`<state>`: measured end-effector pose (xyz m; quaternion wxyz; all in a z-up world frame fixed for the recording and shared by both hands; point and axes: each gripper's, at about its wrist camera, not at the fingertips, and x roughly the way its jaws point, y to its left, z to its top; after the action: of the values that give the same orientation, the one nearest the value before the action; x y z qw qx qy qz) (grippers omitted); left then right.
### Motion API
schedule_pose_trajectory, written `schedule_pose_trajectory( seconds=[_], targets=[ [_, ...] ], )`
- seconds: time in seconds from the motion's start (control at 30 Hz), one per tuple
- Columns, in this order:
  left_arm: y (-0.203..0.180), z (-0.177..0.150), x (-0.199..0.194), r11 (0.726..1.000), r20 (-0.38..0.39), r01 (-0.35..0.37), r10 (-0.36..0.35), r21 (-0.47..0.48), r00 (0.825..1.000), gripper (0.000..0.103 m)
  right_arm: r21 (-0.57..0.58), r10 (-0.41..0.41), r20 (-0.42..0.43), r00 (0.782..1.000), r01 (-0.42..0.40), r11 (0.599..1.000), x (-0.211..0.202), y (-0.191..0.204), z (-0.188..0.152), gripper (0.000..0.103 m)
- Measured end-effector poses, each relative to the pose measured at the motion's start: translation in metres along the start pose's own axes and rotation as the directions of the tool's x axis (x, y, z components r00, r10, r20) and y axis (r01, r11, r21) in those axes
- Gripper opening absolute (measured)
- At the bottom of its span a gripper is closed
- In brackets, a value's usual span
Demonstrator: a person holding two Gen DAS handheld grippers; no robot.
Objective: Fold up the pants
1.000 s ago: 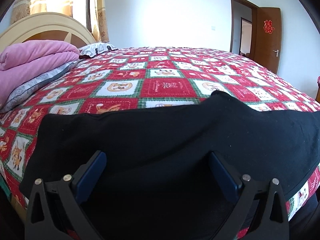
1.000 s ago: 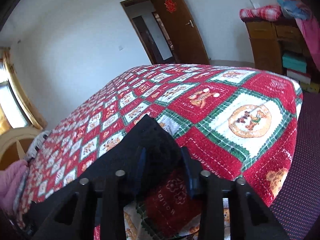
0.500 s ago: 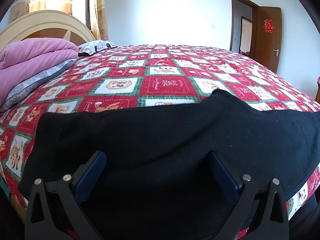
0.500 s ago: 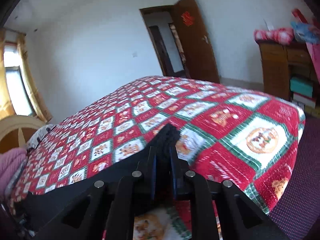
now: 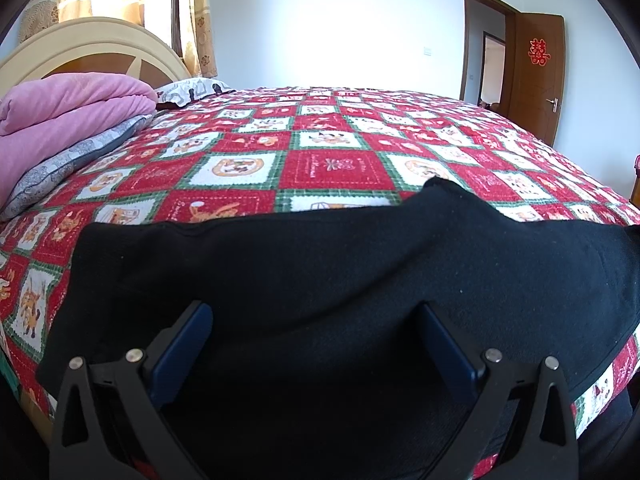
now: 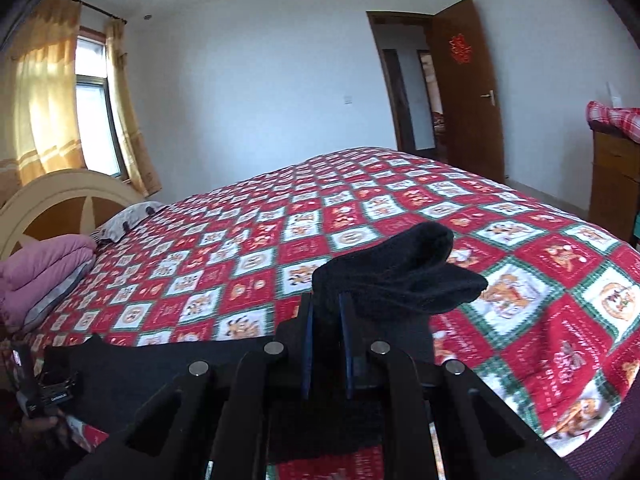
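While one bed [image 5: 332, 160] under a red, white and green patchwork quilt fills both views, one pair of black pants [image 5: 320, 272] lies along its near edge, at six o'clock in each picture; the long axis of the pants runs across the left wrist view from nine o'clock to three o'clock, flat on the quilt apart from the end at the right gripper; one small peak of cloth rises from their far edge near the middle. At ten o'clock one folded pink blanket [image 5: 68, 100] sits on one grey patterned pillow [image 5: 76, 160], with one more patterned pillow [image 5: 192, 90] behind, all against one cream headboard [image 5: 88, 48]; at two o'clock one brown door [image 5: 538, 76] stands open.

Two grippers show; the left gripper [image 5: 316, 344] has its jaws wide apart over the pants, with black cloth between them and neither blue pad pressing on it; the right gripper [image 6: 326, 336] has just been closing its jaws and is clamped on one bunched end of the pants [image 6: 400, 272], which stands clear of the quilt and points toward one o'clock.
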<state>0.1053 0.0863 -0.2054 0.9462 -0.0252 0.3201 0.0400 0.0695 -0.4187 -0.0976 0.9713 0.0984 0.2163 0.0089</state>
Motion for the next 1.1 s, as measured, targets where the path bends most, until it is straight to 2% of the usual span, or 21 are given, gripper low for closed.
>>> schedule_pose_trajectory(
  seconds=[0.33, 0.67, 1.1],
  targets=[
    [0.000, 0.000, 0.000, 1.000, 0.001, 0.001, -0.001, 0.001, 1.000, 0.103, -0.061, 0.118, -0.046, 0.992, -0.121, 0.991, 0.016, 0.058, -0.008, 0.011],
    [0.000, -0.001, 0.000, 1.000, 0.002, 0.001, -0.001, 0.001, 1.000, 0.103, -0.137, 0.204, -0.119, 0.972, -0.220, 0.966, 0.037, 0.115, -0.029, 0.011],
    [-0.001, 0.001, -0.002, 1.000, 0.012, 0.000, 0.000, -0.001, 1.000, 0.103, -0.185, 0.274, -0.183, 0.944, -0.306, 0.934, 0.050, 0.150, -0.052, 0.011]
  ],
)
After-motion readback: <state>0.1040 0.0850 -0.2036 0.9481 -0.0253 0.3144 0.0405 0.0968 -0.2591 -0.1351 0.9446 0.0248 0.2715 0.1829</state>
